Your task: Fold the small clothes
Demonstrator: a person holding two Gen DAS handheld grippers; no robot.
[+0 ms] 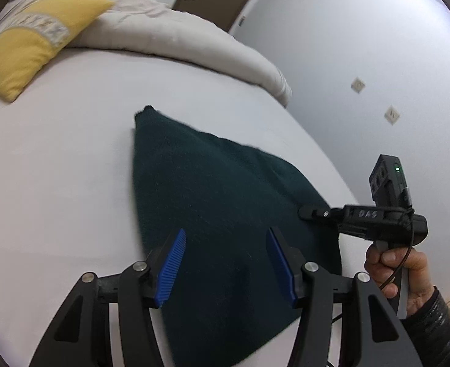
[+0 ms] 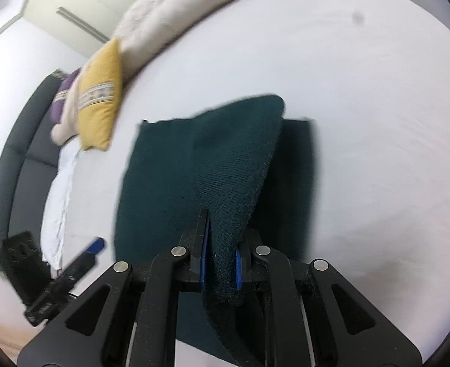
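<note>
A dark green knitted garment [image 1: 209, 177] lies flat on the white bed sheet [image 1: 57, 159]. My left gripper [image 1: 226, 231] hovers over its near part, jaws open with only cloth below them and blue pads [image 1: 171, 263] clear of it. In the right wrist view my right gripper [image 2: 222, 229] is shut on a corner of the garment [image 2: 164, 168], and the pinched flap [image 2: 240, 153] is lifted and drawn over the flat layer. The left wrist view shows the right gripper [image 1: 306, 212] at the garment's right edge, held by a hand [image 1: 399, 269]. The left gripper [image 2: 98, 244] shows at lower left, blurred.
A yellow pillow [image 1: 32, 49] and a rolled cream duvet [image 1: 176, 33] lie at the far end of the bed. A grey wall with two sockets [image 1: 391, 114] runs along the bed's right side. A dark headboard [image 2: 14, 159] and a purple item [image 2: 63, 94] sit beyond the pillow [image 2: 99, 98].
</note>
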